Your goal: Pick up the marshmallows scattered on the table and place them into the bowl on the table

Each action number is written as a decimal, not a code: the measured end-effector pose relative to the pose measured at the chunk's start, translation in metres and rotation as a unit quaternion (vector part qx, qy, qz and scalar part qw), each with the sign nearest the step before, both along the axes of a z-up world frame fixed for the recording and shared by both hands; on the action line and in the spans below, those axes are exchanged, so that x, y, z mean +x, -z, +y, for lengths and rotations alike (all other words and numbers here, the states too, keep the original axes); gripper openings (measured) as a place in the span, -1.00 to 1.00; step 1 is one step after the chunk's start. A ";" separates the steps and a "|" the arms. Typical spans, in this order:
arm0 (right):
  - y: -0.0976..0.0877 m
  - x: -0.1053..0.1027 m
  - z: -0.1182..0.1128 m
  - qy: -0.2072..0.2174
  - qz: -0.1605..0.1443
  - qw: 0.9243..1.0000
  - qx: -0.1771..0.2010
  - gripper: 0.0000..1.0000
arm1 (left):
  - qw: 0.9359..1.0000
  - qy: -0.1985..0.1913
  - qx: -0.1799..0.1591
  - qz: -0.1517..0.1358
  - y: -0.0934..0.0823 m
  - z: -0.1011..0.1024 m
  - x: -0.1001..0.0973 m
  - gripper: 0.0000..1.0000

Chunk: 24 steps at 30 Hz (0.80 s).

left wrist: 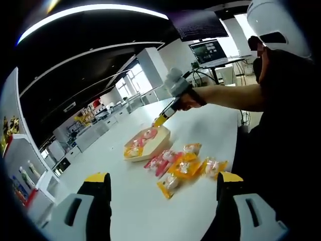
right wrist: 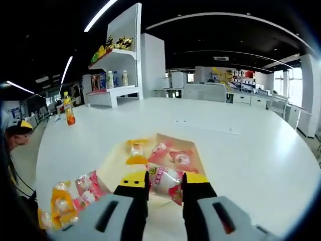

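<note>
A shallow tan bowl (left wrist: 161,134) (right wrist: 116,159) sits on the white table and holds several wrapped marshmallows, yellow (right wrist: 136,149) and pink (right wrist: 181,158). My right gripper (right wrist: 165,179) hangs just above it, shut on a pink-and-white marshmallow packet (right wrist: 164,183). From the left gripper view that right gripper (left wrist: 161,120) shows over the bowl's far edge. Several loose packets (left wrist: 184,166) (right wrist: 70,198) lie in a cluster beside the bowl. My left gripper (left wrist: 164,177) stands open and wide, held back from the cluster with nothing between its jaws.
A person's arm (left wrist: 235,95) reaches across the table from the right. An orange drink bottle (right wrist: 68,113) stands at the table's far left edge. White shelves (right wrist: 114,65) and counters lie beyond. The table (right wrist: 241,150) stretches wide to the right.
</note>
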State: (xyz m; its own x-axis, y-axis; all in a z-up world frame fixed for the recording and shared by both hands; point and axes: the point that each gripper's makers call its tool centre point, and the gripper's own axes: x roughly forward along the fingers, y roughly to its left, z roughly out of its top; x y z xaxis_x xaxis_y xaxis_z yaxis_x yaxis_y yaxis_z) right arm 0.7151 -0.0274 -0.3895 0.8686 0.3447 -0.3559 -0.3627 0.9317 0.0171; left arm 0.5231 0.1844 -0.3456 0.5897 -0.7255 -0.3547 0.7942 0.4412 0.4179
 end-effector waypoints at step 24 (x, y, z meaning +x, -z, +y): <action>0.022 0.020 -0.006 0.007 -0.020 0.998 -0.052 -0.51 | 1.000 0.004 0.000 0.004 0.002 -0.002 -0.001 0.71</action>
State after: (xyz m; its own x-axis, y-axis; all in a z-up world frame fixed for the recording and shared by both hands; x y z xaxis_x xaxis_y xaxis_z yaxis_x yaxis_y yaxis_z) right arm 0.7355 -0.0329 -0.4114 0.8871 0.2949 -0.3552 -0.3480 0.9327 -0.0947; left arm 0.5225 0.1826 -0.3481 0.5813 -0.7298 -0.3598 0.8010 0.4353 0.4110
